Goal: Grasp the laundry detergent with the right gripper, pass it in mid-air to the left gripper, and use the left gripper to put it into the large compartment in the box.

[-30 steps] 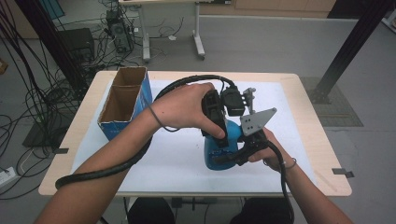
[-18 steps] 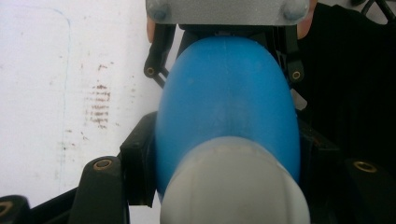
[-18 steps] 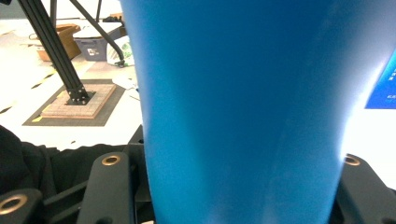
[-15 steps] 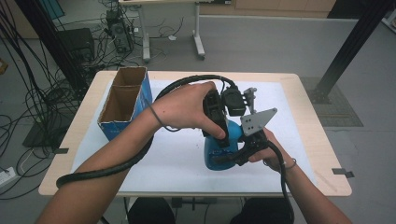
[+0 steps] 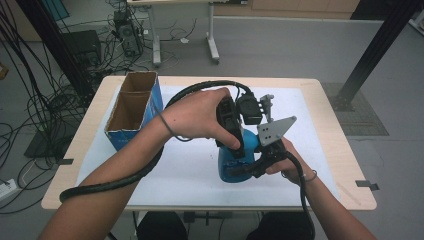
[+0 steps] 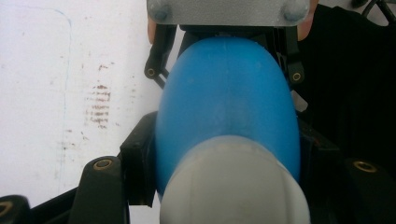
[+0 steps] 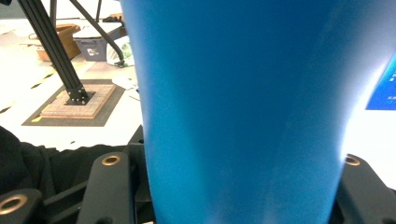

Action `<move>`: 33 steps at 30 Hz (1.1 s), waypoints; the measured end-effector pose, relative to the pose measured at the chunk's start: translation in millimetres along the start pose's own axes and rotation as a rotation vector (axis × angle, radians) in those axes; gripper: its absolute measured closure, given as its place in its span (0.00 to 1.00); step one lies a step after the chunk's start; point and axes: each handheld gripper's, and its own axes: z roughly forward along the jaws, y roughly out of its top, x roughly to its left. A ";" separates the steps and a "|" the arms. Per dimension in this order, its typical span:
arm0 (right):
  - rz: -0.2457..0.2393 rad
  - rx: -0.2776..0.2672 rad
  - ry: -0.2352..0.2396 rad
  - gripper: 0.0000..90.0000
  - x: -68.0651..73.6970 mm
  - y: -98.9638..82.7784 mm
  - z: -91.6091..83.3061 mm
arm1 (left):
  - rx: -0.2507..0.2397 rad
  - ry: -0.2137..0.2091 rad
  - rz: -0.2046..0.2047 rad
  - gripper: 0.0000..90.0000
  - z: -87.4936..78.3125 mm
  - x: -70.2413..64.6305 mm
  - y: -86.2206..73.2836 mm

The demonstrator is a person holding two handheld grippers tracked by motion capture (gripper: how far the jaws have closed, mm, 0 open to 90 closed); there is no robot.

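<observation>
Change since a second ago: almost nothing; both hands and the blue bottle [image 5: 231,159] sit where they were, with at most a slight settling of the left hand [image 5: 197,117] over it.
Blue bottle: it lies near the front middle of the worktop [image 5: 320,107], on the white sheet [image 5: 185,167], between the two tools. In the left gripper view its rounded blue body [image 6: 227,105] runs away from the camera, with a pale whitish cap or neck end [image 6: 233,184] nearest the lens.
Left hand-held gripper [image 5: 235,140]: it comes down on the bottle from above; the black jaws stand on either side of the body, closed against it as far as the left gripper view shows.
Right hand-held gripper [image 5: 252,162]: it meets the bottle from the person's right; in the right gripper view the blue wall [image 7: 243,107] sits between the jaws, which press its sides, so it too appears to be gripping.
Cardboard box [image 5: 131,107]: open-topped, blue-sided, standing well apart at the left of the worktop.
Step in hand: judged from the double grip, the bottle is being secured by both tools, perhaps for lifting or for working on the cap.
Next move calls for: one tool holding the body firm while the other shifts, since a smooth, rounded body could slip or roll if both let go at once.
</observation>
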 end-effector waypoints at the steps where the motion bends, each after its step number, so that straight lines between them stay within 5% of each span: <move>1: 0.000 0.001 -0.001 0.48 0.1 0.0 0.0 | -0.003 -0.001 0.000 0.42 0.0 0.1 -0.1; 33: 0.005 0.007 0.006 0.48 0.5 0.0 3.2 | -0.001 -0.005 -0.010 0.42 1.0 -0.1 -3.7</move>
